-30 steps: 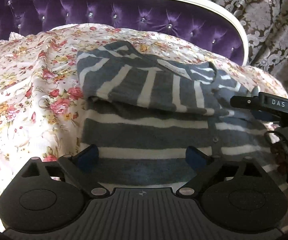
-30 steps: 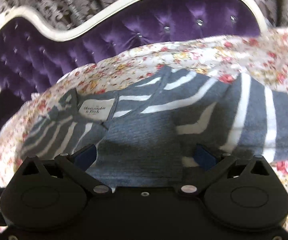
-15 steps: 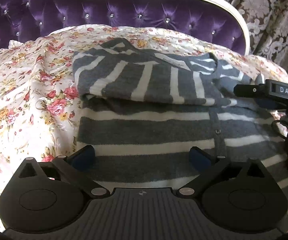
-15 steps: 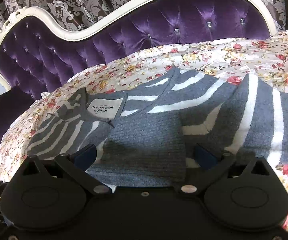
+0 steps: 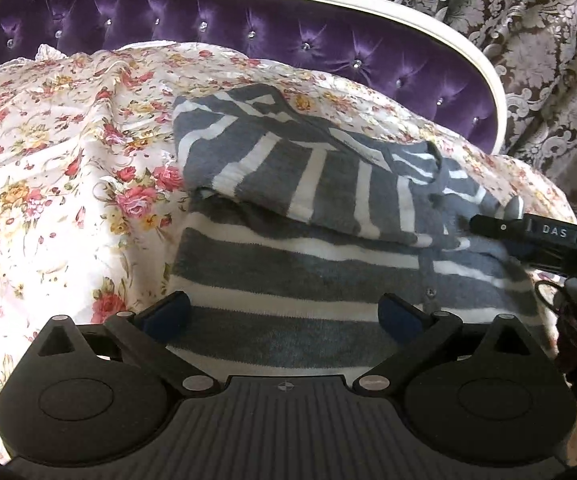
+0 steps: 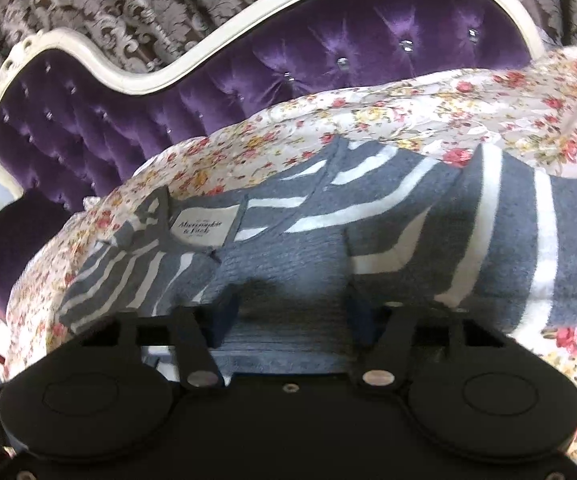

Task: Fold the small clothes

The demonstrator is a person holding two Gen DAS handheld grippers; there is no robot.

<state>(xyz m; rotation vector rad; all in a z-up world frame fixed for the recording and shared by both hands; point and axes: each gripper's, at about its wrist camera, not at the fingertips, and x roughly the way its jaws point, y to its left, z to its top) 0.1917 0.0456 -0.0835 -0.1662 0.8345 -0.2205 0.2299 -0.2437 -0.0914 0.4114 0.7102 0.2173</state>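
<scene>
A grey and white striped sweater lies on the floral sheet, with one sleeve folded across its chest. My left gripper is open and empty over the sweater's lower hem. My right gripper hovers over the plain grey part near the collar, its jaws narrowed but apart, with grey knit between them. The sweater shows its white neck label in the right wrist view. The right gripper's body shows at the right edge of the left wrist view.
A floral sheet covers the bed. A purple tufted headboard with a white frame stands behind. Patterned curtains hang behind that.
My right gripper's jaws have narrowed over the grey knit near the collar. The left gripper has shifted slightly and stayed open.
</scene>
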